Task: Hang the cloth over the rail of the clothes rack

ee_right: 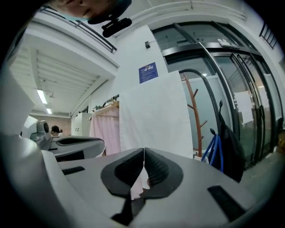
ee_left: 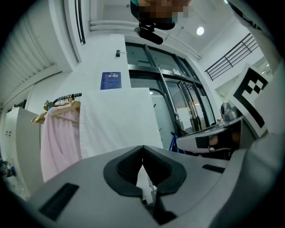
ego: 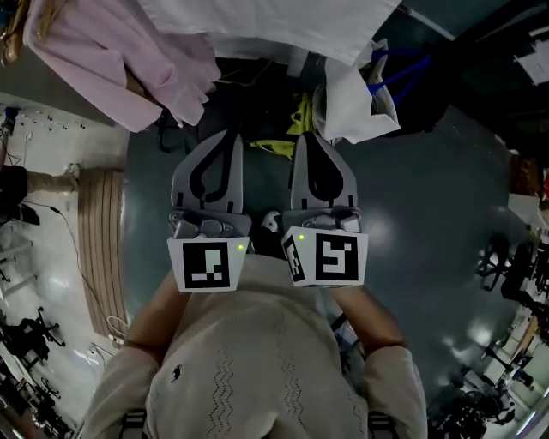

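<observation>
The white cloth [ego: 283,21] hangs draped over the rail of the clothes rack, a flat white sheet [ee_left: 118,122] ahead of both grippers, also plain in the right gripper view [ee_right: 153,118]. My left gripper [ego: 219,137] and right gripper [ego: 316,140] are held side by side, well short of the cloth and below it. Both are shut with nothing between the jaws; the tips meet in the left gripper view [ee_left: 142,148] and in the right gripper view [ee_right: 144,150]. The rail itself is hidden under the cloth.
A pink garment [ego: 120,60] hangs on a hanger left of the white cloth [ee_left: 60,136]. A white bag with blue handles [ego: 356,99] sits by the rack base on the floor. A wooden coat stand [ee_right: 196,116] with a dark bag stands at the right.
</observation>
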Tool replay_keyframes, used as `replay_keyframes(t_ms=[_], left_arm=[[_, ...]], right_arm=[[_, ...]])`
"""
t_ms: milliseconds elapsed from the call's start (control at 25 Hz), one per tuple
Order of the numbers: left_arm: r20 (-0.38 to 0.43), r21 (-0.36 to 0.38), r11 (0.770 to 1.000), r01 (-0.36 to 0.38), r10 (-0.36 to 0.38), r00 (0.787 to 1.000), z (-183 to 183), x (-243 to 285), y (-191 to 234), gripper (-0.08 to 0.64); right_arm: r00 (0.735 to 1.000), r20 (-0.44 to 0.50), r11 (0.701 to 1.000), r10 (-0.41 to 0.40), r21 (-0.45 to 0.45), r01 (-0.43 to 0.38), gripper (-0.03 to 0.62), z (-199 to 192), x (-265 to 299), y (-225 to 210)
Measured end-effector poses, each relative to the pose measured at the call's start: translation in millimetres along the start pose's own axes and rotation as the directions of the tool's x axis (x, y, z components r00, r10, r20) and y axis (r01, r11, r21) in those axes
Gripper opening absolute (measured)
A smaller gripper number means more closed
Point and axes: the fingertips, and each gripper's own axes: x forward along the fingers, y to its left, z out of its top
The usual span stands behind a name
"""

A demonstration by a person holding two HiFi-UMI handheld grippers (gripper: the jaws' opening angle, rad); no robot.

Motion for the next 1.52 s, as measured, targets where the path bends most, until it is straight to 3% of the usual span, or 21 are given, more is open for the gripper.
replay_keyframes(t_ms=[160, 360, 560, 1120, 1520], left_arm=[[-0.035, 0.028, 0.997, 0.069, -0.068, 0.997, -17, -4, -3, 0.012], [-0.054, 0.108, 0.980, 0.166, -0.161, 0.985, -21, -12, -7, 0.012], [-0.043, 0.064, 0.985, 0.161, -0.159, 0.986, -28, -20, 6, 0.012], [-0.061, 0.061, 0.985, 0.161, -0.157, 0.986, -45, -30, 22, 0.012], [-0.075, 0.042, 0.986, 0.159, -0.155, 0.985, -52, -33, 24, 0.012]], right_arm=[[0.999, 0.018, 0.999, -0.027, 0.028, 0.027, 0.017, -4, -3, 9], [0.997, 0.031, 0.996, 0.072, -0.061, -0.070, 0.017, -5, 0, 53], [0.998, 0.031, 0.997, 0.061, -0.044, -0.060, 0.017, -7, 5, 74], [1.000, -0.001, 0.999, -0.002, 0.050, 0.002, 0.017, -32, -10, 78], [0.995, -0.045, 0.992, -0.087, 0.090, 0.091, 0.017, -51, -17, 70]])
